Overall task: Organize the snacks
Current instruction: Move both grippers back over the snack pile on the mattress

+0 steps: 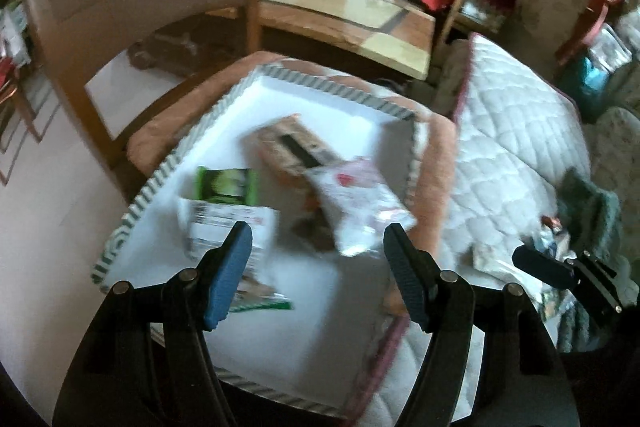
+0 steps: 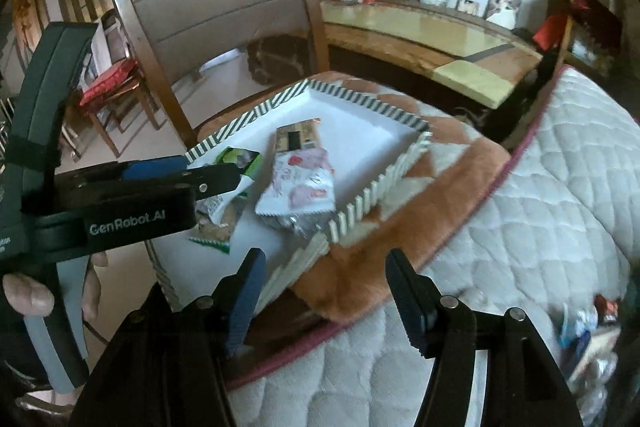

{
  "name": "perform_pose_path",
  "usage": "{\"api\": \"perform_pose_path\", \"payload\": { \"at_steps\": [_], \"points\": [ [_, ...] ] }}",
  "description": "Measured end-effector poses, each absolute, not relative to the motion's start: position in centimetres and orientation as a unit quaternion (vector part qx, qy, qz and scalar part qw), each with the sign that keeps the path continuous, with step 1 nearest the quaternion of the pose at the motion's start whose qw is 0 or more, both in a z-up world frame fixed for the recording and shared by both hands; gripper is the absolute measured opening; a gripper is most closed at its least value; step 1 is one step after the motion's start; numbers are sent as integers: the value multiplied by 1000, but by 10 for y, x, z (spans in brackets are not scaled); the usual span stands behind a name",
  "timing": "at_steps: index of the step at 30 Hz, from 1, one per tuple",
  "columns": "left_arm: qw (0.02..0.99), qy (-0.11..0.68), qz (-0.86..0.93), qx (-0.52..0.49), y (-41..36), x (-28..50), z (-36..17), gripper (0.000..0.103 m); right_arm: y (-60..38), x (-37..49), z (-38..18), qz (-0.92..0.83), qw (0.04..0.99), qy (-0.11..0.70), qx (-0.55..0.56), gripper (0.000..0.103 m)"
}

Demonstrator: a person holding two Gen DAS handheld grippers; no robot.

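The right gripper point(image 2: 324, 291) hangs over the quilt's point(image 2: 520, 227) near edge, jaws apart with nothing between them. Beyond it a striped tray point(image 2: 360, 95) sits on an orange mat point(image 2: 432, 187), holding a pink-and-white packet point(image 2: 298, 185), a tan packet point(image 2: 298, 139) and a green packet point(image 2: 236, 161). The left gripper point(image 2: 212, 175) reaches in over the tray's left side, a hand point(image 2: 28, 297) gripping its handle. More snacks point(image 2: 588, 331) lie on the quilt, near right.

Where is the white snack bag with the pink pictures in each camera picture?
Left wrist view: the white and pink bag lies right of the middle, in the tray, its top end on the brown packet.
Right wrist view: the bag lies in the middle, near the tray's right wall.
Shared landmark: the striped tray rim.
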State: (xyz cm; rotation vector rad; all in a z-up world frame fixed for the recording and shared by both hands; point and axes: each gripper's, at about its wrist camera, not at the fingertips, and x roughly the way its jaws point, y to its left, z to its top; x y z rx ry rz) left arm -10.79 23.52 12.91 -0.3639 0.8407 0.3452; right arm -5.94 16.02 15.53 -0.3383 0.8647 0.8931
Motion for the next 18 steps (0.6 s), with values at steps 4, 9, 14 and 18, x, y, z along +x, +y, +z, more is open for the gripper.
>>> {"api": "perform_pose_path", "payload": {
  "at_steps": [4,9,14,18],
  "points": [
    [887,410,136,-161,207,-100,130,69,129,-67,159,394,814,395,-163,63],
    [889,423,100,-143,169,-88,129,69,89,-67,155,364,824,409,-146,65],
    [891,433,65,-118,128,-77,129,69,51,-61,149,334,832,425,-125,65],
    [887,447,39,-106,101,-67,123,69,17,-56,142,308,836,443,-101,66]
  ]
}}
